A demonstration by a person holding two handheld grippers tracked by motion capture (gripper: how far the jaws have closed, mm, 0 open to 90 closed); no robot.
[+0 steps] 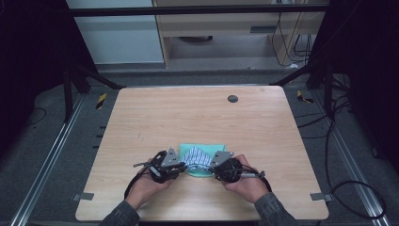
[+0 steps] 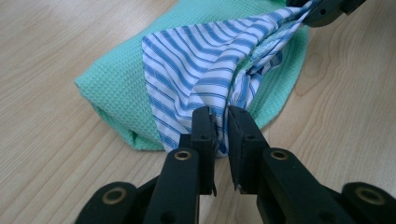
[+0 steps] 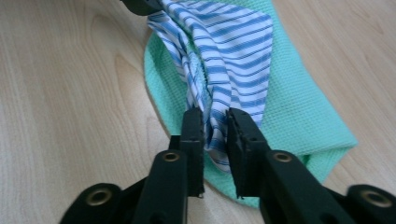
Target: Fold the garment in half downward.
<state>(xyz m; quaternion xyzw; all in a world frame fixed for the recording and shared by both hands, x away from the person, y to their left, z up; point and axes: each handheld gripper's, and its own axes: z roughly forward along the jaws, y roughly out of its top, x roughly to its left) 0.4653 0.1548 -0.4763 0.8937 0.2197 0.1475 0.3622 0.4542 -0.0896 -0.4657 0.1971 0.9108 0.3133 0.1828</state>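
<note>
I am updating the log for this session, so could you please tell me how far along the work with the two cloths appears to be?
Done: the green cloth lies folded flat on the table. In hand: the striped cloth sits on top of it, bunched, with the left gripper and the right gripper each pinching one end. Left, probably: spreading or folding the striped cloth, which is still crumpled and unfolded.

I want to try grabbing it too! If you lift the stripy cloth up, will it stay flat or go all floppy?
Probably floppy: the striped cloth already sags and bunches into folds where the left gripper and right gripper pinch it. It looks thin, so likely very light. It may also drag the green cloth beneath a little, since it lies right on it.
</note>
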